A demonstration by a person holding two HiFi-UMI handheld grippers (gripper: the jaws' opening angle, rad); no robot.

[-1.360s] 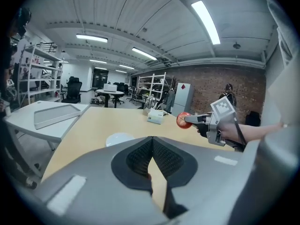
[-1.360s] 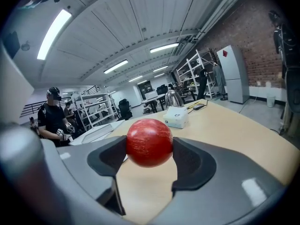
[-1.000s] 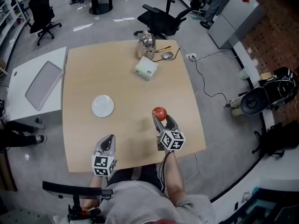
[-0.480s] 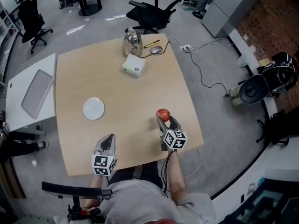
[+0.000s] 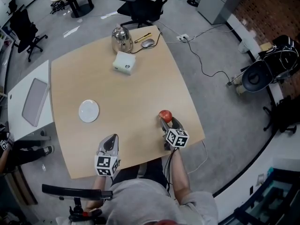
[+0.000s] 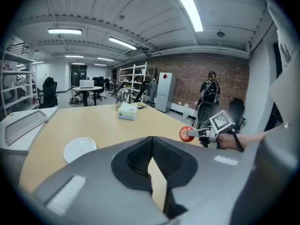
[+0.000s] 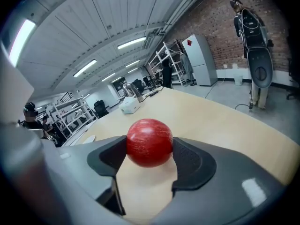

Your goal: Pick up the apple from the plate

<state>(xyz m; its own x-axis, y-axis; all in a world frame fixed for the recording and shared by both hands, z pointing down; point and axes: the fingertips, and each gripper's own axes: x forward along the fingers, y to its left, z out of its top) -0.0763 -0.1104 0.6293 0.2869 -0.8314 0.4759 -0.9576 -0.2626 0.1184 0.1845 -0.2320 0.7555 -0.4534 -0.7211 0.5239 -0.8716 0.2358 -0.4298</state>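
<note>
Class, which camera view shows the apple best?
The right gripper view: the apple sits large and central, clamped in the right gripper. The head view shows it small from above; the left gripper view shows it tiny, far off.

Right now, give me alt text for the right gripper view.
A red apple is clamped between the right gripper's two dark fingers, over a tan table. Far behind stand a white box and a brick wall.
</note>
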